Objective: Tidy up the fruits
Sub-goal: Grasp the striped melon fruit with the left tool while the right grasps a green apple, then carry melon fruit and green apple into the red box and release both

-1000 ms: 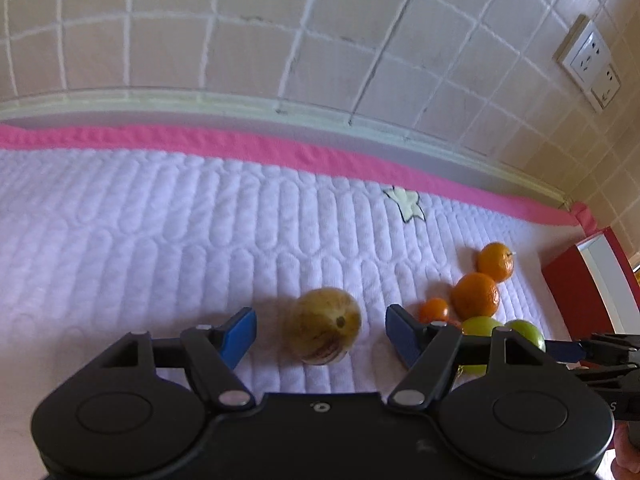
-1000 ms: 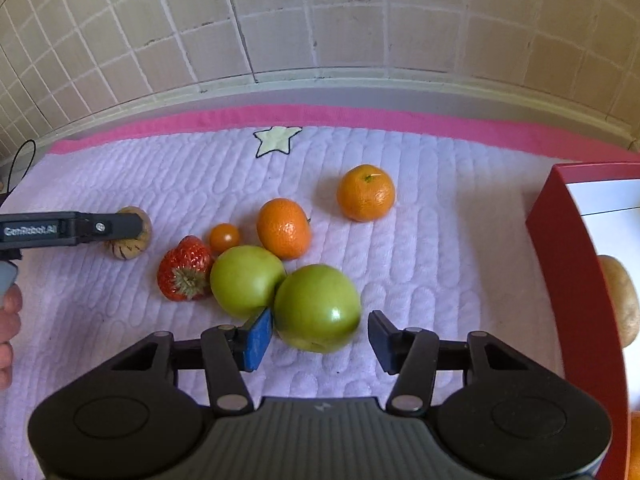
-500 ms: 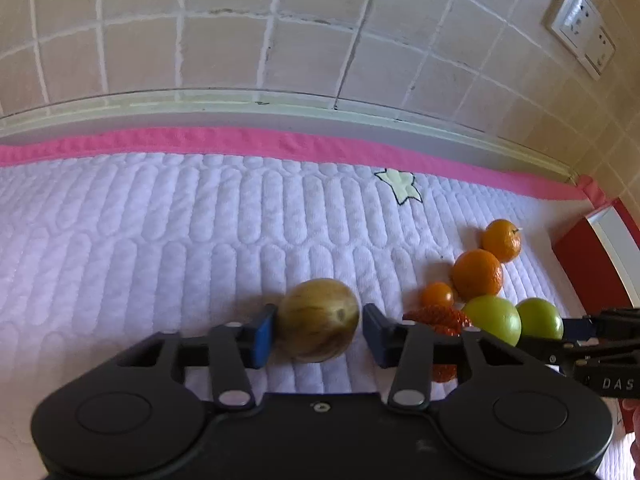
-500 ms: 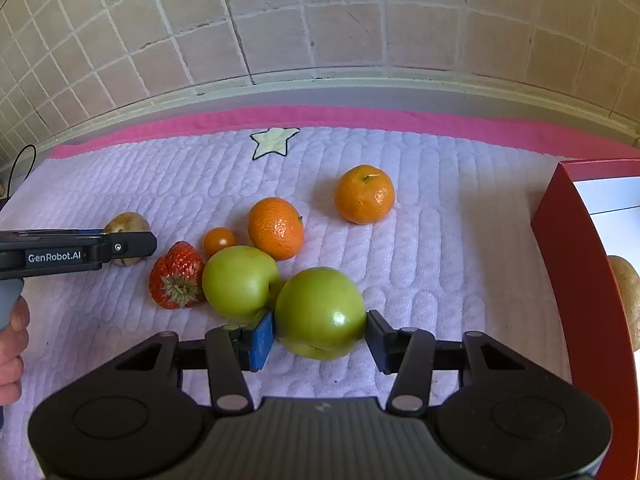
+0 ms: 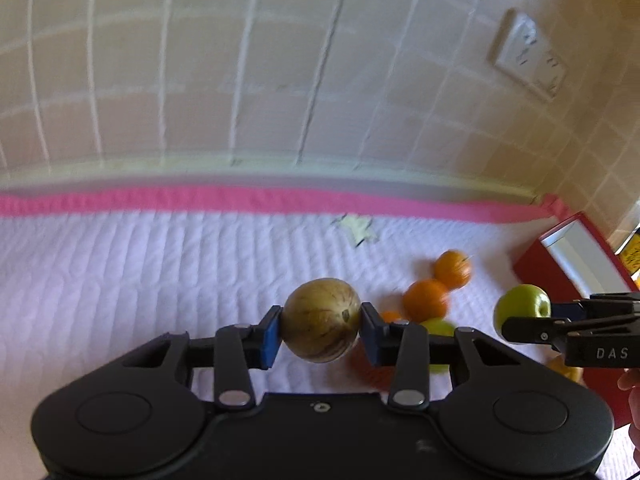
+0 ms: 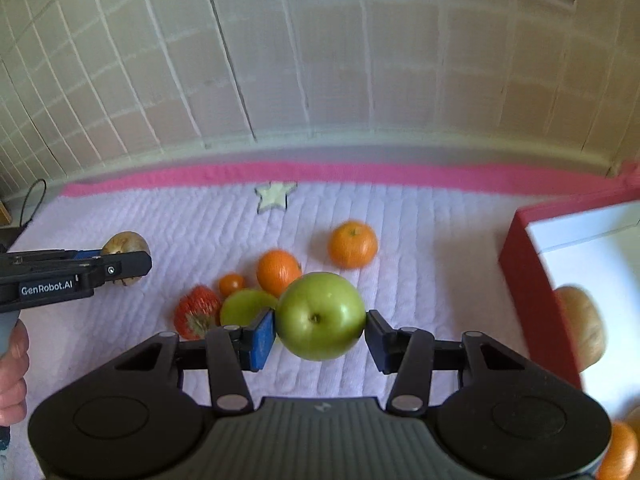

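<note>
My left gripper [image 5: 320, 332] is shut on a round yellow-brown striped fruit [image 5: 322, 319] and holds it above the white quilted mat [image 5: 140, 280]. My right gripper [image 6: 320, 334] is shut on a green apple [image 6: 320, 316], also lifted; that apple shows in the left wrist view [image 5: 522, 312]. On the mat lie a second green apple [image 6: 244, 306], a strawberry [image 6: 197, 316], a small tomato [image 6: 231, 283] and two oranges [image 6: 279, 272] [image 6: 353, 243]. The left gripper with its fruit [image 6: 125, 245] shows at the left of the right wrist view.
A red box with a white inside [image 6: 532, 296] stands at the right and holds a brown fruit [image 6: 582, 334] and an orange [image 6: 618, 452]. A tiled wall [image 6: 320, 80] runs behind the mat's pink edge [image 6: 320, 172]. A wall socket [image 5: 530, 58] sits at the upper right.
Both grippers closed on their fruits and lifted them off the mat. The left one took the yellow-brown fruit, the right one the green apple.
</note>
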A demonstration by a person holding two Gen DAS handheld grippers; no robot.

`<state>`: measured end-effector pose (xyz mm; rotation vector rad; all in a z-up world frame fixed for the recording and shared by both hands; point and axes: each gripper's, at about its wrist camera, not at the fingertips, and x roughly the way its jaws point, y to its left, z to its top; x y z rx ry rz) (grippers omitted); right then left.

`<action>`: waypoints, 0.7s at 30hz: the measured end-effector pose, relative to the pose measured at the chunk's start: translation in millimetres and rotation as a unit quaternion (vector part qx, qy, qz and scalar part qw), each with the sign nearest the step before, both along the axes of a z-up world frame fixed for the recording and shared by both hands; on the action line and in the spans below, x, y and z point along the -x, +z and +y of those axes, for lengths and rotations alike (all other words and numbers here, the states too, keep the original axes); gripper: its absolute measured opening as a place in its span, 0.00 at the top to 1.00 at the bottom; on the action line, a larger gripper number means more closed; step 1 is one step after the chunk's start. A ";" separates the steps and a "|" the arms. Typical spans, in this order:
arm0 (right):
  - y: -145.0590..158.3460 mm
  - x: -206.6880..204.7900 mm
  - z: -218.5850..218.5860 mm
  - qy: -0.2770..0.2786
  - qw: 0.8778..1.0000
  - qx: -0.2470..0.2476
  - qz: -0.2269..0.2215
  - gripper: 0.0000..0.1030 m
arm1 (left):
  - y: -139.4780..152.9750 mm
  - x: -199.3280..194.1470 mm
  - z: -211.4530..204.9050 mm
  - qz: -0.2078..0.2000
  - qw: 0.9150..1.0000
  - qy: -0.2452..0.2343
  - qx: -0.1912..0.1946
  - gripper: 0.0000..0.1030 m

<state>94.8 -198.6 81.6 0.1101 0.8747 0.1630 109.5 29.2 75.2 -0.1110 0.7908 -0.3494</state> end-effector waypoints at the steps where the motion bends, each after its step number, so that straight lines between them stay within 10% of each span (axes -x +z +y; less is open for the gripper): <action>1: 6.5 2.0 -1.3 -0.001 1.000 0.001 -0.008 0.51 | 5.7 1.1 -2.3 -0.006 1.000 -0.004 0.002 0.53; 21: 111.6 62.6 -96.2 -0.123 0.980 0.020 -0.155 0.51 | 120.5 9.3 -132.5 -0.138 0.977 -0.160 0.015 0.53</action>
